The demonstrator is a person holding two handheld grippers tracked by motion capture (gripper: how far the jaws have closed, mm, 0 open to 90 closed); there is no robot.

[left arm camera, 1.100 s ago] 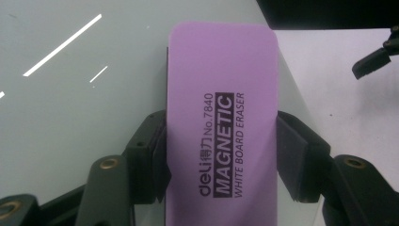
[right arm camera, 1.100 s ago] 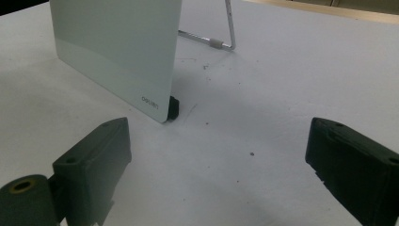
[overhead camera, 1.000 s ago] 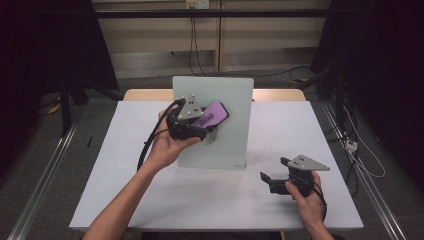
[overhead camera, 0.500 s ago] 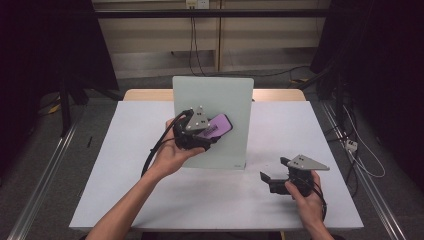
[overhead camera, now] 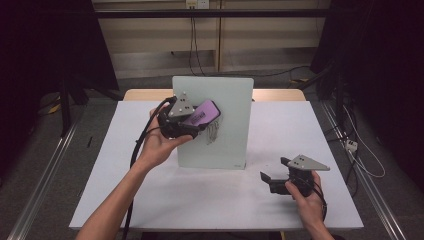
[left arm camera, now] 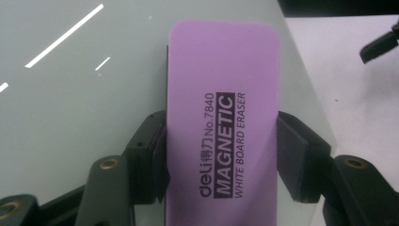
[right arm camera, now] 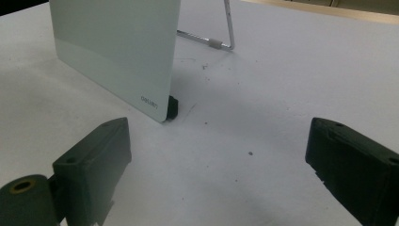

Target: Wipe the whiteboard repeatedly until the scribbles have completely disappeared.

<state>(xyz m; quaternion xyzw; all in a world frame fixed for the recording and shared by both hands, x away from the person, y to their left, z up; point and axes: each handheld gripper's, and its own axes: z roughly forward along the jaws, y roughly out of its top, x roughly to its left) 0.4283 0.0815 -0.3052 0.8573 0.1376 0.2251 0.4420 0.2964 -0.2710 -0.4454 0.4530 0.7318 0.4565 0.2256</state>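
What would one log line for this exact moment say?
left claw: shut on purple eraser, against whiteboard | marks: beside eraser | right claw: open, low over table

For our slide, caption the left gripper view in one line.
Left claw clamps a purple magnetic whiteboard eraser against the glass board.

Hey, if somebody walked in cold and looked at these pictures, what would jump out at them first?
Probably the purple eraser, printed "MAGNETIC WHITE BOARD ERASER", clamped in the left gripper against the pale glass whiteboard that stands upright at mid-table. Next, some dark scribbles on the board just beside the eraser. Last, the right gripper, low over the white table near its front right, jaws wide apart and holding nothing.
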